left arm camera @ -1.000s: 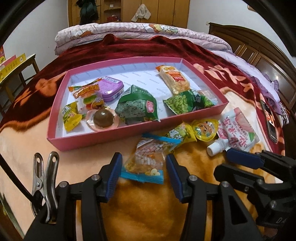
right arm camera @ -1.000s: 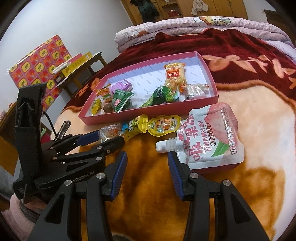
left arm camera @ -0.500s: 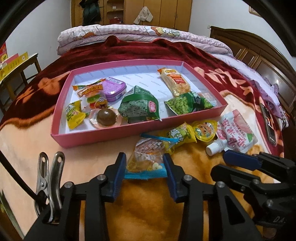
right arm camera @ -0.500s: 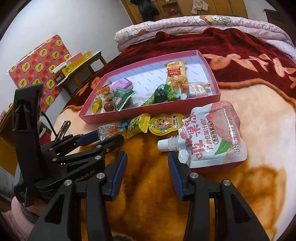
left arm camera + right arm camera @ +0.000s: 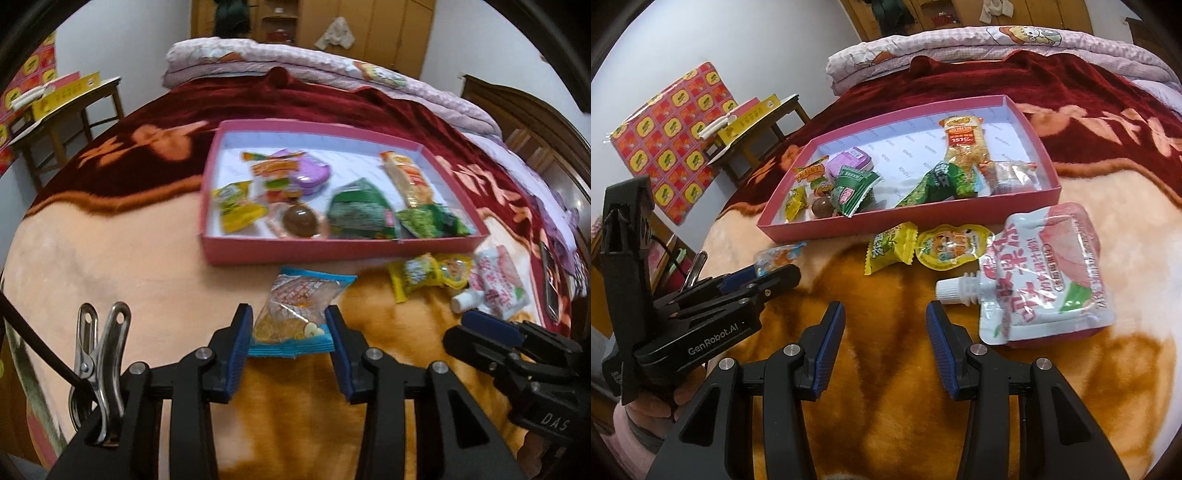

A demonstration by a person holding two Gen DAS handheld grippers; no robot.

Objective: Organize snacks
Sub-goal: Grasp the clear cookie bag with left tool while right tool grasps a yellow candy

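My left gripper [image 5: 290, 321] is shut on a clear snack packet with blue edges [image 5: 299, 306], its pads pressing both sides; the right wrist view shows that packet [image 5: 777, 256] sticking out of the left gripper [image 5: 768, 269]. Just beyond it lies a pink tray [image 5: 332, 254] holding several snacks. In front of the tray, on the blanket, lie a yellow candy [image 5: 890, 247], a jelly cup [image 5: 951, 245] and a peach drink pouch [image 5: 1045, 273]. My right gripper [image 5: 885, 317] is open over bare orange blanket, nothing between its fingers, with the pouch just to its right.
Everything lies on a bed with an orange and dark red blanket. A folded quilt [image 5: 332, 74] is at the far end. A phone [image 5: 550, 288] lies at the right edge. A small wooden table [image 5: 66, 107] with a yellow box stands left of the bed.
The left gripper's jaws closed onto the blue-edged packet, then it moved left with the packet and rolled a little. The right gripper stayed where it was.
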